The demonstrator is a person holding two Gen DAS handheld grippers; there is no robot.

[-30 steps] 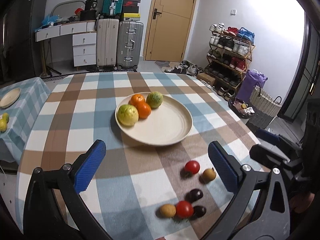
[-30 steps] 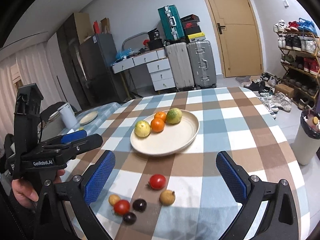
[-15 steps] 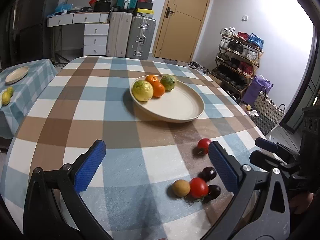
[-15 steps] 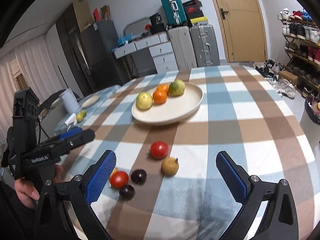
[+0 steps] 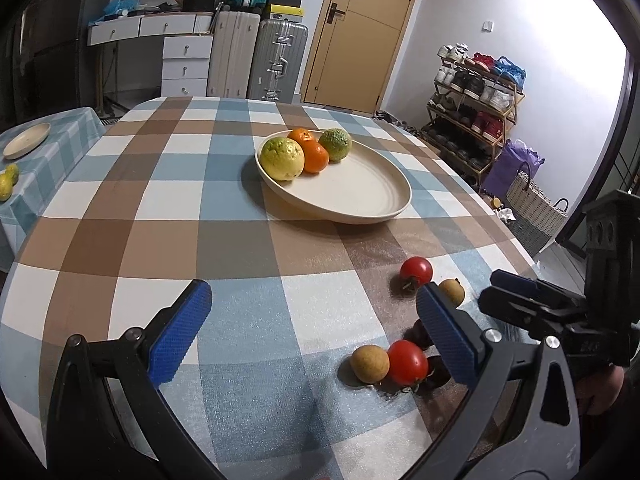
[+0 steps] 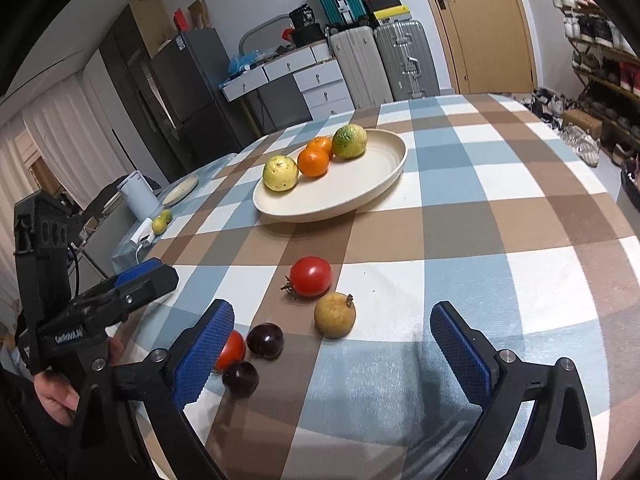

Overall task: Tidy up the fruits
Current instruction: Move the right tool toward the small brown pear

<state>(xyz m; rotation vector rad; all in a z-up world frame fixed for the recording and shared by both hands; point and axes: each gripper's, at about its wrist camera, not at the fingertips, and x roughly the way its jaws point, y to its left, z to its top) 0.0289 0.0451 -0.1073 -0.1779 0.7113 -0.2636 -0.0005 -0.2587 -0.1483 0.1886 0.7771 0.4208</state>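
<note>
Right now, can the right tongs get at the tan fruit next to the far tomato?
Probably yes. The right tongs are open and empty, and the tan fruit lies just ahead between them. The red tomato sits close behind it, so a careful approach helps.

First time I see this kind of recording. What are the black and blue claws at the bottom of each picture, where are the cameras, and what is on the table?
There is no robot. A person holds a two-finger gripper in each hand, and each gripper carries a wide-angle camera looking forward along its fingers. One picture looks past the left gripper, the other past the right gripper; each view also catches the other gripper at its edge. Both are open and hold nothing. On the checked tablecloth stands a cream plate with a yellow-green fruit, two oranges and a green fruit. Loose in front of it lie two red tomatoes, two brown fruits and two dark plums.
</note>
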